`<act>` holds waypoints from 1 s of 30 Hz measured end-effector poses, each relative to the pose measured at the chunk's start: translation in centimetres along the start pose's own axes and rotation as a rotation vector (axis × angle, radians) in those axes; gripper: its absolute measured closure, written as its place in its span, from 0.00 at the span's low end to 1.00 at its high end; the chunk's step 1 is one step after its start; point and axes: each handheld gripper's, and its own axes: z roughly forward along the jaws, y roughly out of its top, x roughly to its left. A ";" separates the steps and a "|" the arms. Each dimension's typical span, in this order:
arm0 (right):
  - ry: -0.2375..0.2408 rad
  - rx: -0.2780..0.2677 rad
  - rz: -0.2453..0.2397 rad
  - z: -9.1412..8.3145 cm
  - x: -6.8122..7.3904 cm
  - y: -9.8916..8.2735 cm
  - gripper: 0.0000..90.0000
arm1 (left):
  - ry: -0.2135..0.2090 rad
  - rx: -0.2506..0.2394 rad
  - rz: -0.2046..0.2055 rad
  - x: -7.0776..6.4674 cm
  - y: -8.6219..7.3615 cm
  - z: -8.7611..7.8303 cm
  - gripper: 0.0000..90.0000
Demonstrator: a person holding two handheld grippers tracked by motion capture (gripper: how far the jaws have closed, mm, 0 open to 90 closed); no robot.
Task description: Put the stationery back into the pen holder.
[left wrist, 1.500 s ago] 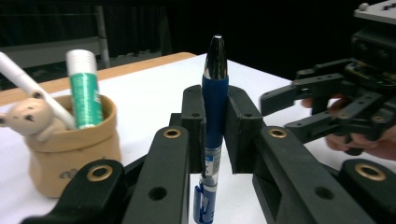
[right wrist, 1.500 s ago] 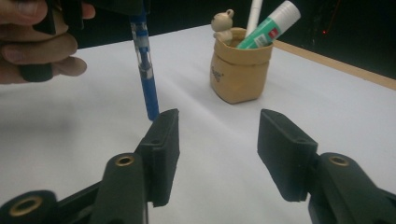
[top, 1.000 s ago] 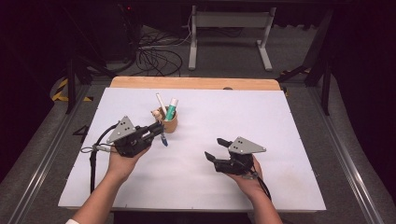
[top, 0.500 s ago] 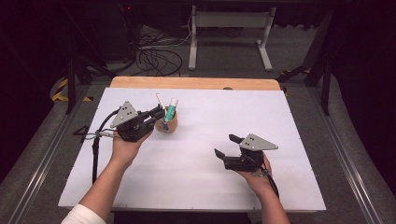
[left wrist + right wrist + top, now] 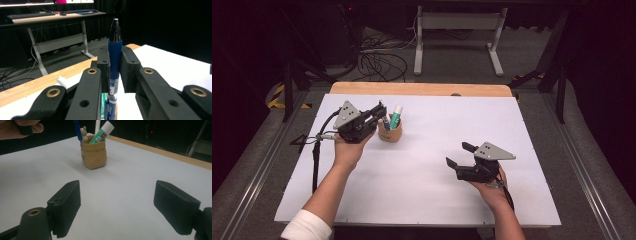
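Over tan cup [image 5: 390, 134], left gripper [image 5: 379, 111] clamps blue pen [image 5: 114, 53] (upright) — right gripper [image 5: 460, 154] seemingly empty, fingers apart

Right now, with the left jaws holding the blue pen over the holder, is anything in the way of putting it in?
Nothing blocks it outright. The left gripper grips the pen upright, its lower end at the holder mouth. The glue stick and a white pen already stand inside, so space looks tight. The right gripper is open and well clear.

Black fingers [image 5: 65, 206] with brass screws, grey three-cornered plates, one white sleeve [image 5: 306, 226].
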 end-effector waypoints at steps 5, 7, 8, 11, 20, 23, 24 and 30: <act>0.005 0.004 -0.010 0.1 0.1 0.0 0.25 | 0.012 -0.016 0.021 0.1 0.4 0.4 0.88; 0.007 0.005 -0.011 0.1 0.1 0.0 0.25 | 0.014 -0.025 0.029 0.2 0.5 0.7 0.88; 0.007 0.007 -0.010 0.1 0.1 0.0 0.25 | 0.019 -0.024 0.034 0.2 0.6 0.8 0.88; 0.009 0.009 -0.013 0.2 0.2 0.0 0.25 | 0.036 -0.014 0.065 0.1 0.6 1.1 0.88; 0.004 0.002 -0.009 0.1 0.1 0.0 0.26 | 0.067 0.024 0.095 0.6 -0.1 2.1 0.88; 0.000 -0.003 -0.012 0.0 0.1 0.0 0.26 | 0.071 0.038 0.107 0.7 -0.3 2.3 0.88; -0.001 -0.002 -0.009 0.0 0.1 0.0 0.26 | 0.073 0.042 0.111 0.7 -0.4 2.5 0.88; -0.007 -0.003 -0.008 0.0 0.0 0.0 0.26 | 0.074 0.080 0.110 0.9 -1.0 3.2 0.88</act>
